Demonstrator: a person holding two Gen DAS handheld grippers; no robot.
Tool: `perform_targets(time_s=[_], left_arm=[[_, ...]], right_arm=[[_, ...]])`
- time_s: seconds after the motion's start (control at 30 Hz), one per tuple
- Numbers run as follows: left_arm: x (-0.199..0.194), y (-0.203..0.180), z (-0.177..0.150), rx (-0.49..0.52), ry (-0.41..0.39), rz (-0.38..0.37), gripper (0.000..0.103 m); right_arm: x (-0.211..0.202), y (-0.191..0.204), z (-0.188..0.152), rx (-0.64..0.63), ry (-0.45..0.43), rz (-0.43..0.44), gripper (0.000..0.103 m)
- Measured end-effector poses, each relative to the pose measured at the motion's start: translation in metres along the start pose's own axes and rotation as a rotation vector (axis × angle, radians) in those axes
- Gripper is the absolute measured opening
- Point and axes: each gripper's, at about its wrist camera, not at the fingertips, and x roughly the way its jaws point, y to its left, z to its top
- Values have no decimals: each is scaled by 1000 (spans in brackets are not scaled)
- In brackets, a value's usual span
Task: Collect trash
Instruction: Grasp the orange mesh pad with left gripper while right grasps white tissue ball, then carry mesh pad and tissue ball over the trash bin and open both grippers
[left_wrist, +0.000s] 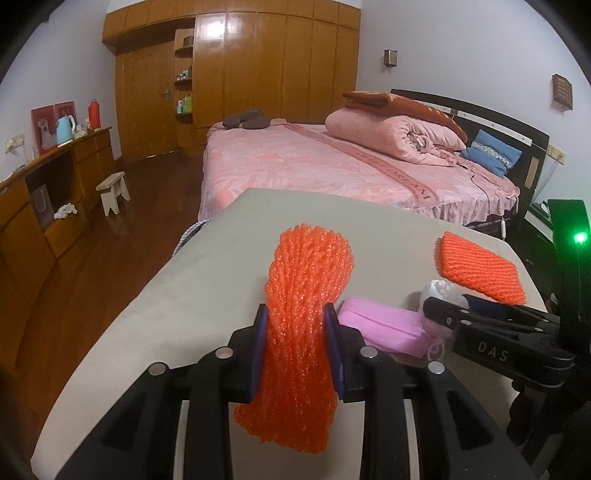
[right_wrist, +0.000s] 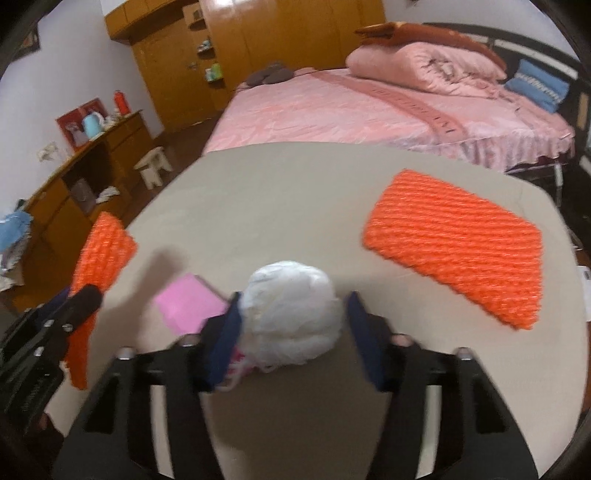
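Left gripper (left_wrist: 297, 325): pads clamped on orange net (left_wrist: 303, 332), net lifted, drooping over table (left_wrist: 207, 266)
Right gripper (right_wrist: 293, 314): jaws part-open around white wad (right_wrist: 291, 314); left pad touching, right pad showing a gap; firm grip cannot be told
Pink packet (left_wrist: 380, 326): on table between grippers, beside wad
Second net (right_wrist: 458, 243): flat on table, right side, farther back
Bed (left_wrist: 332, 162): pink cover, beyond table

Matt beige surface (right_wrist: 280, 206) carries rough orange foam netting (right_wrist: 454, 243), a crinkled white plastic bag (right_wrist: 291, 314), and smooth pink paper (right_wrist: 188, 306).
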Motion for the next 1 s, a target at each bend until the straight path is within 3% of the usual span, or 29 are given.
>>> perform_targets(time_s=[0.1,0.47,1.0], left_arm=[[-3,0,1,3,-4,-3,29],[-27,-19,13,21,-42,-26,29],[-88,-78,24,88,-85,-108,29]], right_arm=[[-6,0,2,3,-8,13,37],[-69,-13,10,28,-128,-15,37],[-181,-39,-4,68,-264,-57,37]])
